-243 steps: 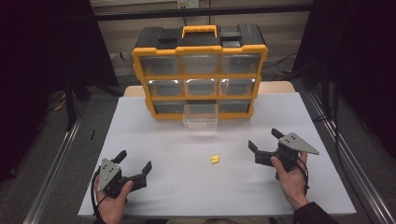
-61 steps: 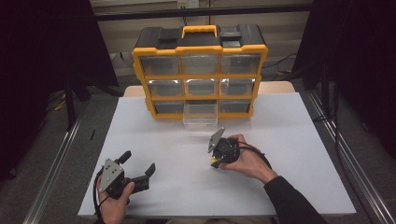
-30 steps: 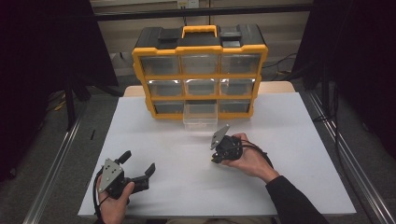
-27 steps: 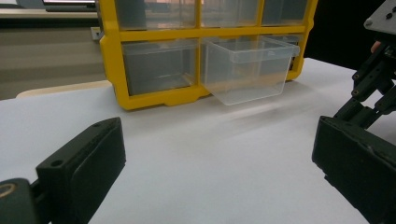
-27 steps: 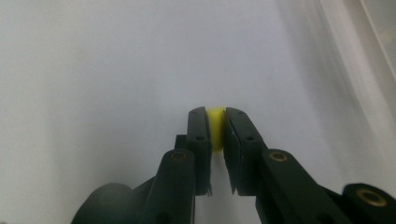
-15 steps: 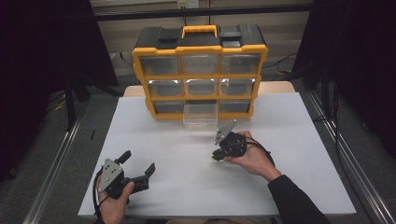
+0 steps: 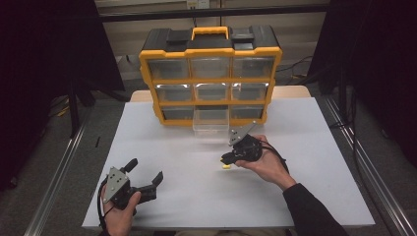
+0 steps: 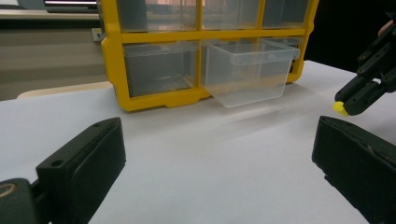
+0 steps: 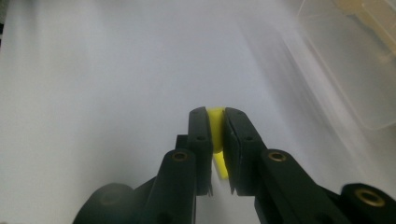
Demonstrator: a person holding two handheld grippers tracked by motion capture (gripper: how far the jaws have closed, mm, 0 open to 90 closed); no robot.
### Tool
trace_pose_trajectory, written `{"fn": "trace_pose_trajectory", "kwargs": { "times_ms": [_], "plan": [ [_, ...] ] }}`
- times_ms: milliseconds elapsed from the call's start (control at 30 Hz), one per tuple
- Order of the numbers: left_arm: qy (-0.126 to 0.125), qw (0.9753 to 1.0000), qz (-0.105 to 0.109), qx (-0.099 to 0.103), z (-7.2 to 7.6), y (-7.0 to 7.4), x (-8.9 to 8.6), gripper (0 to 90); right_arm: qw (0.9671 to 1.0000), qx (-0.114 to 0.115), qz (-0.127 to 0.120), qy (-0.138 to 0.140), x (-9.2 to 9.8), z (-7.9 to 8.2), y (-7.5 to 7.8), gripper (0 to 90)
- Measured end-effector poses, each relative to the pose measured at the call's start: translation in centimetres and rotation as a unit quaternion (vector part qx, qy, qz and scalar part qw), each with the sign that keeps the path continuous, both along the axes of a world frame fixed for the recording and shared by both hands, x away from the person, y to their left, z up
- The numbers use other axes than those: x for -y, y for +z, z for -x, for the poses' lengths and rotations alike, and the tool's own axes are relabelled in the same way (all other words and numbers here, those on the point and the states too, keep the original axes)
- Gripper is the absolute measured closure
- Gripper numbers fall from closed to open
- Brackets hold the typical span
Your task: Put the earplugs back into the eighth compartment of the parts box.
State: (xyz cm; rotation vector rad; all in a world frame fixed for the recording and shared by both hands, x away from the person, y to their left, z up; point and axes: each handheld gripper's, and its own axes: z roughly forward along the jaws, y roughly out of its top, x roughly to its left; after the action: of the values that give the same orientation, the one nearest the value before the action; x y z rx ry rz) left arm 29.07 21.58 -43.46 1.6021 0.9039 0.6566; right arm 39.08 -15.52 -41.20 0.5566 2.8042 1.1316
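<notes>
Right gripper [image 7: 227, 158] over the middle of the white table [image 7: 305, 147], held in the person's right hand [image 7: 265, 164]; jaws pressed together on a small yellow piece [image 9: 215, 122] — pinched between the tips, with a yellow sliver showing below them in the right gripper view; same piece seen from the left gripper view as a yellow dot [image 8: 339, 108] at the tip of the far gripper [image 8: 348, 103]; in the high view, a yellow speck [image 7: 225, 166] just beneath the closed tips, lifted or touching the table impossible to tell.

Clear drawer [image 7: 211, 122] pulled out from the bottom row, middle column, of the yellow organiser [image 7: 210, 51]; resting on the table in front of the cabinet, open at the top; near the right gripper, toward the back and a little to its left (not touching it); visible too at the right edge of the right gripper view [image 9: 355, 70], blurred.

Left gripper [image 7: 145, 175] at the near left of the table, in the left hand [image 7: 120, 214], well apart from the piece and the drawer; jaws spread wide, pinching nothing — bare table between them in the left gripper view.
</notes>
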Motion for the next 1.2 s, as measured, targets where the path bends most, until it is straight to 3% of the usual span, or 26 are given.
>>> {"fn": "trace_pose_trajectory", "kwargs": {
  "times_ms": [600, 900, 1067, 1200],
  "plan": [
    [0.000, 1.0000, 0.002, 0.003, 0.0, 0.0, 0.0, 2.8, 0.9977, 0.022, -0.064, 0.004, -0.6, -0.6, 2.9, 81.0],
    [-0.003, 1.0000, 0.001, 0.005, 0.1, 0.1, 0.0, 2.6, 0.9976, 0.037, -0.059, 0.006, -1.1, -1.4, 4.9, 81.0],
    [-0.002, 1.0000, 0.001, 0.004, 0.1, 0.1, -0.1, 2.6, 0.9980, 0.049, -0.039, 0.003, -1.5, -1.9, 5.7, 81.0],
    [-0.005, 1.0000, 0.006, 0.000, 0.1, 0.0, 0.1, 2.5, 0.9981, 0.049, -0.038, -0.001, -1.6, -2.4, 6.4, 81.0]
  ]
}}
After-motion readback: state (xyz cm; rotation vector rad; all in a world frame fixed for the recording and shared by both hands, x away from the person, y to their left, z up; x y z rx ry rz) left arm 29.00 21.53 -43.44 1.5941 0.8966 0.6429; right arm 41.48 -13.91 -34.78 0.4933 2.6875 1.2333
